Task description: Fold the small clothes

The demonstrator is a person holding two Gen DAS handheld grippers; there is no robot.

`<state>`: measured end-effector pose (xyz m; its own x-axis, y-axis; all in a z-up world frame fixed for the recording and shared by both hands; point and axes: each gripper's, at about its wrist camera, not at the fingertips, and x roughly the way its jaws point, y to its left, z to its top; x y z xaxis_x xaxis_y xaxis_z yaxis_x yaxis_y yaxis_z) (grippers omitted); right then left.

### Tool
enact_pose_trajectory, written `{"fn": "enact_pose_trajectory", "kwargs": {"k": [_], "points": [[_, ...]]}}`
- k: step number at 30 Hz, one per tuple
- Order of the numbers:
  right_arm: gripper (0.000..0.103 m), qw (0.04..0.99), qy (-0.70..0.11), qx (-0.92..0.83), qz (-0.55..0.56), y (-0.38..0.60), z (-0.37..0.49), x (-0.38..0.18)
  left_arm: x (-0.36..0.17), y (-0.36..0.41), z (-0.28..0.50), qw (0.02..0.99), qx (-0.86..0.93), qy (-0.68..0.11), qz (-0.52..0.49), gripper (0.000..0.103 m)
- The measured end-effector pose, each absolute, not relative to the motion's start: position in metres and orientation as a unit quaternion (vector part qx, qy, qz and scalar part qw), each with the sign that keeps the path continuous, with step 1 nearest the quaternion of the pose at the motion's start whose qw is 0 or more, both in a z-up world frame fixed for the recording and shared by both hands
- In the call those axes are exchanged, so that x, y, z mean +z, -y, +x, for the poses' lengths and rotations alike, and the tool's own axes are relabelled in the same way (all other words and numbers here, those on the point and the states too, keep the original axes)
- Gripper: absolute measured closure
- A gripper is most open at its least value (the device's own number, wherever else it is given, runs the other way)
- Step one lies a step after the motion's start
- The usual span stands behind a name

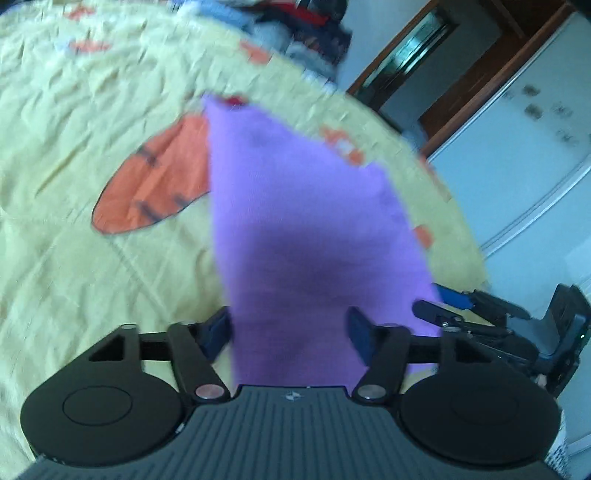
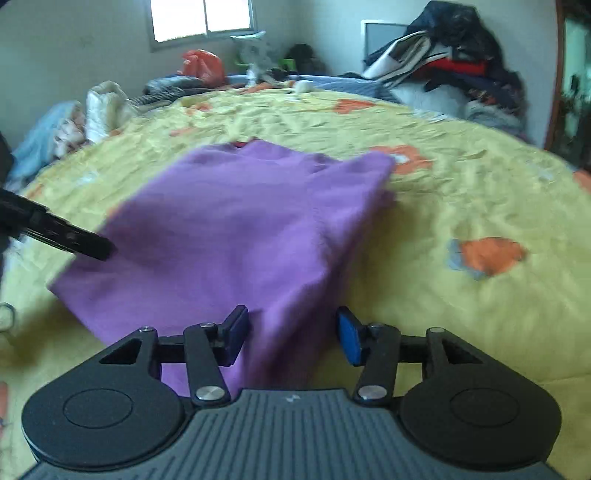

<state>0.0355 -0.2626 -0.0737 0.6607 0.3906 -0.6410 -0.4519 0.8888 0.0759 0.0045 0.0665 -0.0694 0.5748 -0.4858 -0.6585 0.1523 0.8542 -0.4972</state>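
A small purple garment (image 1: 303,221) lies on the yellow bedspread (image 1: 92,110), stretching away from me. My left gripper (image 1: 290,332) is open, its blue pads on either side of the garment's near edge, which lies between them. In the right wrist view the purple garment (image 2: 236,229) lies partly folded, its right side doubled over. My right gripper (image 2: 291,334) is open, straddling the garment's near right corner. The right gripper's fingers (image 1: 443,310) show at the garment's right edge in the left wrist view. The left gripper's finger (image 2: 70,236) touches the garment's left edge. Both views are motion-blurred.
The yellow bedspread (image 2: 461,192) has orange prints (image 1: 155,181). A heap of dark clothes (image 2: 454,74) sits at the bed's far right, more bundles (image 2: 92,110) at the far left. A window (image 2: 203,18), a wooden door frame (image 1: 424,74) and white wall lie beyond.
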Motion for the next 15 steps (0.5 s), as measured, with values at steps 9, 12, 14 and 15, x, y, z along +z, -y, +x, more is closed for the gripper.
{"fn": "enact_pose_trajectory", "kwargs": {"k": [9, 12, 14, 15], "points": [[0.052, 0.922, -0.276, 0.263, -0.069, 0.219, 0.064, -0.055, -0.053, -0.012, 0.005, 0.918, -0.053, -0.369, -0.133, 0.016], [0.052, 0.916, -0.295, 0.266, -0.061, 0.211, 0.08, -0.07, -0.067, -0.008, 0.014, 0.913, -0.027, -0.387, -0.122, 0.017], [0.052, 0.913, -0.303, 0.266, -0.061, 0.21, 0.084, -0.078, -0.077, -0.003, 0.018, 0.91, -0.008, -0.4, -0.107, 0.017], [0.053, 0.912, -0.306, 0.265, -0.061, 0.21, 0.086, -0.082, -0.081, -0.002, 0.016, 0.908, -0.004, -0.406, -0.106, 0.017]]}}
